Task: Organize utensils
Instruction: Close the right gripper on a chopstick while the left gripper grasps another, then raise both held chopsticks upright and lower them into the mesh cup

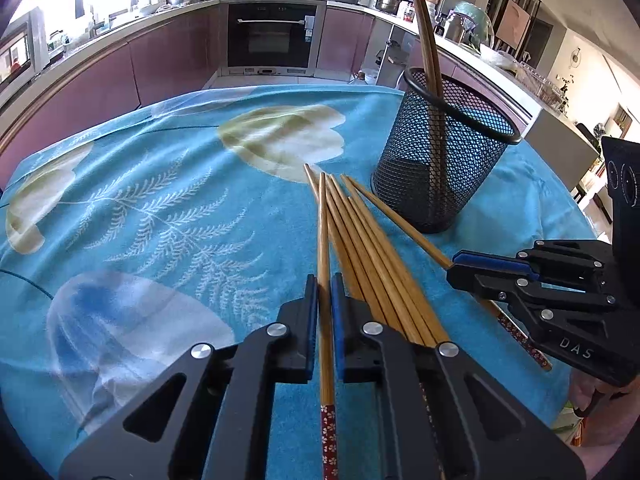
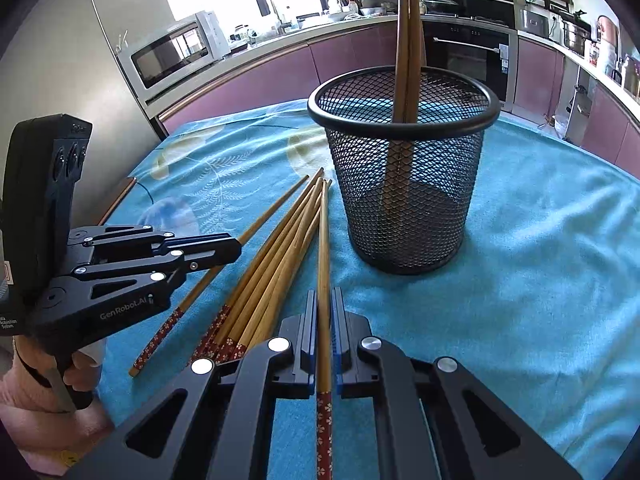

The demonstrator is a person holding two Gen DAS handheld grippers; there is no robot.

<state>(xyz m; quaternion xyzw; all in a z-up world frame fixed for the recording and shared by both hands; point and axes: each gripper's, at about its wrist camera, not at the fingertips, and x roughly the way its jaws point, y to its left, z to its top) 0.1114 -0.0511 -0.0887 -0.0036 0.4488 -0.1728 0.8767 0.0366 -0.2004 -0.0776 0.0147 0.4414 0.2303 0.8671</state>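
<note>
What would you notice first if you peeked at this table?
Probably the black wire-mesh cup standing on the turquoise leaf-print cloth, with two brown wooden chopsticks poking out of its top. Right beside it lies a fan of loose wooden chopsticks with red flowered ends. The black left tool and black right tool are each shut on one chopstick at the near edge.

Wooden chopsticks point(image 1: 372, 248) with red patterned ends lie fanned beside a black mesh holder point(image 1: 440, 160) holding two upright.
</note>
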